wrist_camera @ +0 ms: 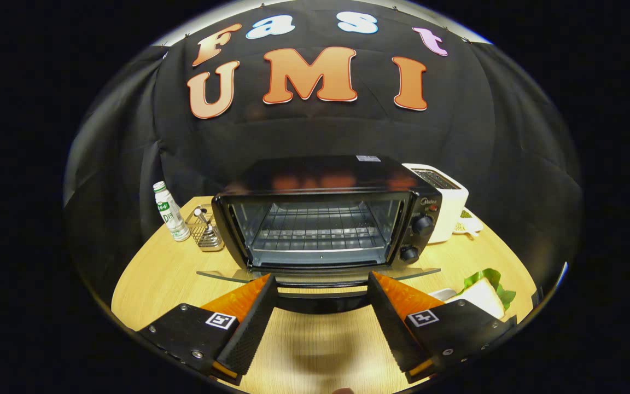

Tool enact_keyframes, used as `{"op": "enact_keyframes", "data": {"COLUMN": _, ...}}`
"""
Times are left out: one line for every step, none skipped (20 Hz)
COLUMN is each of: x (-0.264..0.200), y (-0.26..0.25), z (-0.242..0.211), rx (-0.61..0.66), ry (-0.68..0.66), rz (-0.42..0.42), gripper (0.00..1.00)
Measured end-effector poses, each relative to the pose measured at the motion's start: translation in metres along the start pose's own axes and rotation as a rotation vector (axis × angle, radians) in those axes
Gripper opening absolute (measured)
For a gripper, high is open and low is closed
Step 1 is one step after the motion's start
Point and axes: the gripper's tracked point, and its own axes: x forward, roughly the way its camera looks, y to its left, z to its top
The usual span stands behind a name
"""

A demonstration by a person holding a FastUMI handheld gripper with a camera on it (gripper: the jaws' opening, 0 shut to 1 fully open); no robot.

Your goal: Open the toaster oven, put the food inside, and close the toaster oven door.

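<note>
The black toaster oven (pixel 326 219) stands in the middle of the wooden table, straight beyond my fingers. Its glass door (pixel 320 278) is folded down flat toward me, so the wire rack (pixel 315 232) inside shows bare. My gripper (pixel 321 284) is open, fingertips just above the door's front edge and handle, nothing held between them. The food, a sandwich with white bread and green lettuce (pixel 484 293), lies on a plate to the right of my right finger (pixel 402 306).
A white pop-up toaster (pixel 443 200) stands behind the oven's right side. Left of the oven are a small white bottle (pixel 170 210) and a wire basket (pixel 205 230). Bare wooden table (pixel 315 350) lies below my fingers.
</note>
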Motion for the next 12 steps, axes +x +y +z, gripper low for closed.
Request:
{"op": "enact_keyframes", "data": {"x": -0.001, "y": 0.000, "z": -0.005, "rx": -0.002, "ry": 0.003, "rz": 0.000, "gripper": 0.98}}
{"op": "enact_keyframes", "data": {"x": -0.002, "y": 0.000, "z": -0.011, "rx": -0.001, "ry": 0.005, "rz": 0.000, "gripper": 0.98}}
{"op": "enact_keyframes", "data": {"x": -0.003, "y": 0.000, "z": -0.016, "rx": 0.000, "ry": 0.008, "rz": 0.000, "gripper": 0.98}}
{"op": "enact_keyframes", "data": {"x": -0.005, "y": 0.000, "z": -0.023, "rx": -0.001, "ry": 0.011, "rz": 0.000, "gripper": 0.98}}
{"op": "enact_keyframes", "data": {"x": -0.005, "y": 0.000, "z": -0.029, "rx": 0.001, "ry": 0.016, "rz": -0.001, "gripper": 0.98}}
{"op": "enact_keyframes", "data": {"x": -0.005, "y": 0.000, "z": -0.037, "rx": 0.000, "ry": 0.026, "rz": -0.001, "gripper": 0.98}}
{"op": "enact_keyframes", "data": {"x": -0.005, "y": 0.000, "z": -0.046, "rx": -0.002, "ry": 0.040, "rz": -0.001, "gripper": 0.98}}
{"op": "enact_keyframes", "data": {"x": -0.004, "y": 0.000, "z": -0.057, "rx": -0.004, "ry": 0.061, "rz": -0.001, "gripper": 0.98}}
{"op": "enact_keyframes", "data": {"x": -0.005, "y": -0.003, "z": -0.067, "rx": 0.005, "ry": 0.078, "rz": -0.002, "gripper": 0.98}}
{"op": "enact_keyframes", "data": {"x": -0.004, "y": -0.002, "z": -0.075, "rx": 0.015, "ry": 0.089, "rz": -0.002, "gripper": 0.98}}
{"op": "enact_keyframes", "data": {"x": -0.002, "y": -0.004, "z": -0.084, "rx": 0.020, "ry": 0.106, "rz": -0.003, "gripper": 0.98}}
{"op": "enact_keyframes", "data": {"x": -0.001, "y": -0.005, "z": -0.093, "rx": 0.030, "ry": 0.126, "rz": -0.004, "gripper": 0.98}}
